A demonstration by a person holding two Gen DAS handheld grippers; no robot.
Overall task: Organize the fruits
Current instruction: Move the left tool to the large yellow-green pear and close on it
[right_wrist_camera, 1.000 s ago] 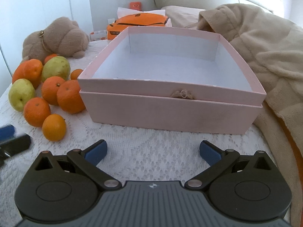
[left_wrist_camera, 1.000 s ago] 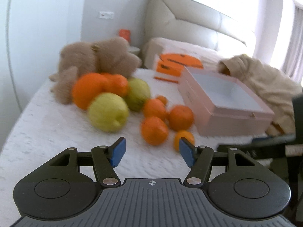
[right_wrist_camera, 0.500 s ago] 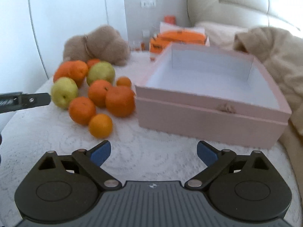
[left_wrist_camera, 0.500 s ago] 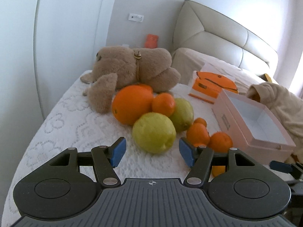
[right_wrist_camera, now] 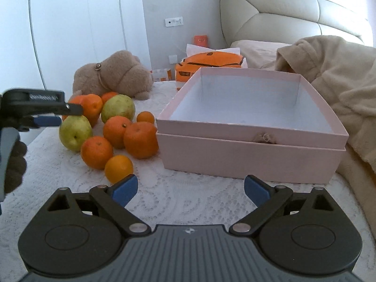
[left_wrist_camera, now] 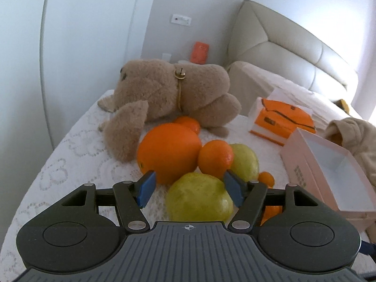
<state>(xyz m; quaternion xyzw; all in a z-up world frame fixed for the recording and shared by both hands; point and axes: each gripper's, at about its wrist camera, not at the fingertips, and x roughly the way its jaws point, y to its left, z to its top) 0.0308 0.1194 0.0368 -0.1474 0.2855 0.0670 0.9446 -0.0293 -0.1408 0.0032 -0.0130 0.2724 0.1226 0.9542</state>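
Pear (left_wrist_camera: pixel 198 197) is seen just ahead of the left gripper (left_wrist_camera: pixel 190 189), between its opening jaws, untouched; right gripper (right_wrist_camera: pixel 190 189), jaws wide & empty, is farther off.

**Both grippers spread wide, nothing gripped**

The left gripper (left_wrist_camera: pixel 190 189) is tilted down a bit and its jaws are opening right now. There's a green fruit (left_wrist_camera: pixel 199 197) sitting between the blue pads (left_wrist_camera: pixel 146 189), but they aren't pressing on it, so no grip. In the right wrist view the same gripper (right_wrist_camera: pixel 58 115) pokes in from the left edge, roughly level, with the person's dark-gloved hand (right_wrist_camera: pixel 14 164) wrapped around its handle.

The right gripper (right_wrist_camera: pixel 190 189) also points slightly downward, jaws spread very wide, nothing between its fingers (right_wrist_camera: pixel 123 188).
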